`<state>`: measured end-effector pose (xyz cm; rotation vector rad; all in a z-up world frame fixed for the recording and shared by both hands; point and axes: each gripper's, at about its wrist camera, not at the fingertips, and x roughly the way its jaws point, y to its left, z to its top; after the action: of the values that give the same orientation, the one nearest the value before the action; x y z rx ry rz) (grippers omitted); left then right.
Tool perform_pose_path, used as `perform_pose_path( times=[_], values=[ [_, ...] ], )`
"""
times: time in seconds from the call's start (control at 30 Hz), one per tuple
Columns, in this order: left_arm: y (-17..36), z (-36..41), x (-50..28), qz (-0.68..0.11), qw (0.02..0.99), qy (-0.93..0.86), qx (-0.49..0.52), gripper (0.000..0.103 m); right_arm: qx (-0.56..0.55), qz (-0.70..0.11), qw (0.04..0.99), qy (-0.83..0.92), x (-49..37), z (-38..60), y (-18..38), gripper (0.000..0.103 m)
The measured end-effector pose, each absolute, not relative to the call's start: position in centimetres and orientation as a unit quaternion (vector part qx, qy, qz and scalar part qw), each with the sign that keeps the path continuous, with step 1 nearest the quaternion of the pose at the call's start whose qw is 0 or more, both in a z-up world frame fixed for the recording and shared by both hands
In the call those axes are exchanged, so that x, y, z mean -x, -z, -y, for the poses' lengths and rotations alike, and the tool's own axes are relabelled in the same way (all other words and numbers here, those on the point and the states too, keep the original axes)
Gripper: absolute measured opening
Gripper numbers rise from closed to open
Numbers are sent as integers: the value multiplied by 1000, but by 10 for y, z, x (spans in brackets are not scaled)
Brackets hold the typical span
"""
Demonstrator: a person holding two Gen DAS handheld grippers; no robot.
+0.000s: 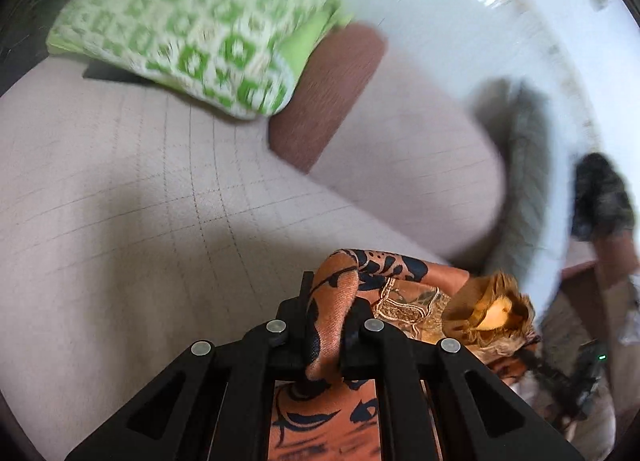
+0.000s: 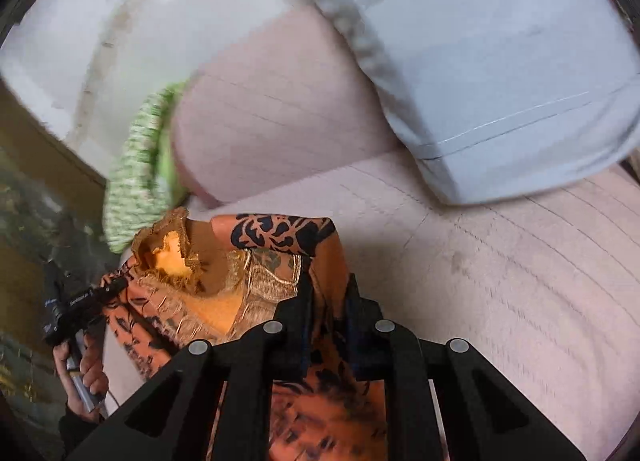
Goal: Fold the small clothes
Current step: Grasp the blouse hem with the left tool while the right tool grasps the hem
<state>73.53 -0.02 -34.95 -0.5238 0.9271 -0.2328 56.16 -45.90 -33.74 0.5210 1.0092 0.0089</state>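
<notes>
Now both the left gripper (image 1: 329, 311) and right gripper (image 2: 329, 295) are pinching the bunched orange black-patterned garment (image 1: 394, 289), gold-trimmed, hanging between them.

The right gripper (image 2: 326, 301), at lower centre of the frame, has its jaws closed on a fold of an orange garment (image 2: 276, 285) with black pattern and gold trim. At lower left, a hand (image 2: 86, 373) grips the handle of the other gripper (image 2: 76, 301). Behind lie a pink sheet (image 2: 500, 281), a green patterned pillow (image 2: 138, 169) at left, and a pale blue pillow (image 2: 500, 73) at upper right.
</notes>
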Motion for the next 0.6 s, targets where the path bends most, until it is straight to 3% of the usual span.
perform_pose_path(
  times=[0.2,0.3,0.43,0.6],
  values=[
    [322,-18,-598,-412,860,139,267,7,-282,-435,855,-22,-438,440,300,13],
    [339,-22,-532,-428,849,132,280,7,-284,-429,858,-17,-371,413,302,13],
    [391,-21,-460,-496,806,107,305,7,-291,-452,843,18,-307,395,336,13],
    [414,-21,-430,-501,811,88,289,7,-310,-492,812,52,-272,396,389,13]
  ],
)
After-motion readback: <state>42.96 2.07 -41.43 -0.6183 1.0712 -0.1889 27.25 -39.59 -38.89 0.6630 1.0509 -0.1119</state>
